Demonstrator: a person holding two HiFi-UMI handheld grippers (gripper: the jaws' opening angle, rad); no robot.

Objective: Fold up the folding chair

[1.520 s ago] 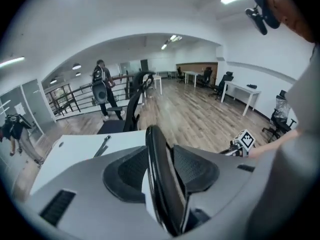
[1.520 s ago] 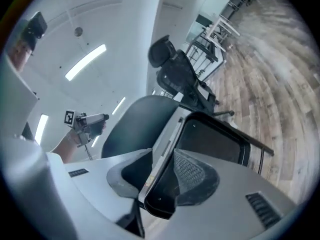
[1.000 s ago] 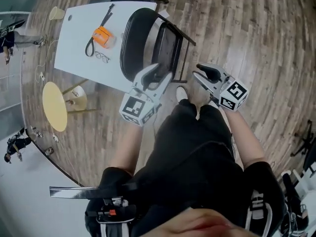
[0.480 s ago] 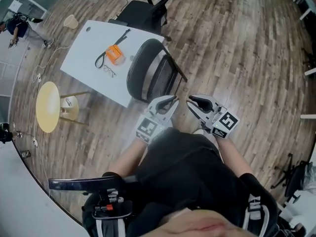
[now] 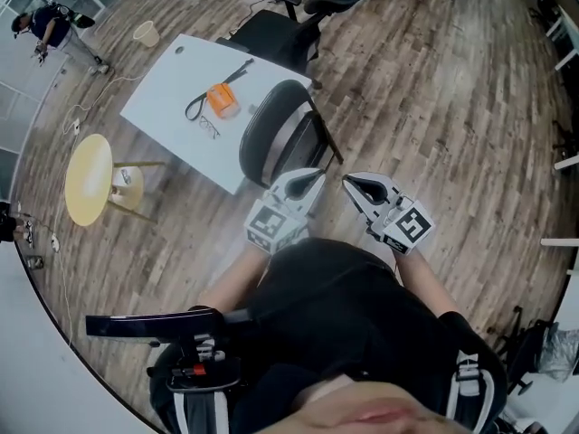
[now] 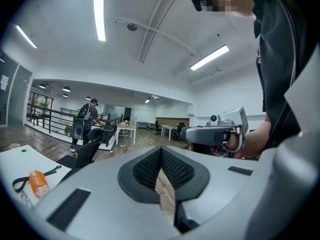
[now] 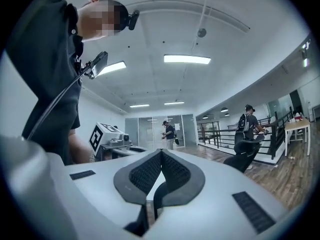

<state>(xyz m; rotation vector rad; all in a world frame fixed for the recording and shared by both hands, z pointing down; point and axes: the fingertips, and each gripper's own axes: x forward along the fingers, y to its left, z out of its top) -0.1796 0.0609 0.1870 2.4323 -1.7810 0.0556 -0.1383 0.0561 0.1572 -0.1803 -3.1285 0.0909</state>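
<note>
The black folding chair (image 5: pixel 271 134) stands folded flat, its seat and back together, leaning by the near edge of the white table (image 5: pixel 163 107). Both grippers are held up level in front of the person's body, a short way from the chair and not touching it. My left gripper (image 5: pixel 306 181) is shut with nothing in it, and its pads (image 6: pixel 172 170) meet at the tip. My right gripper (image 5: pixel 351 184) is also shut and empty, pads (image 7: pixel 150 174) closed together. Each gripper shows in the other's view: the right gripper (image 6: pixel 215 134) and the left gripper (image 7: pixel 107 136).
On the white table lie an orange item with a black strap (image 5: pixel 222 99) and a pair of glasses (image 5: pixel 208 127). A yellow round stool (image 5: pixel 89 179) stands to the left, a black office chair (image 5: pixel 289 21) beyond the table. A paper cup (image 5: pixel 145 33) sits on the wooden floor.
Both grippers have drawn back from the chair, risen and closed; the left one stood wide open by the chair's back a second ago. The head view has lifted and widened.
</note>
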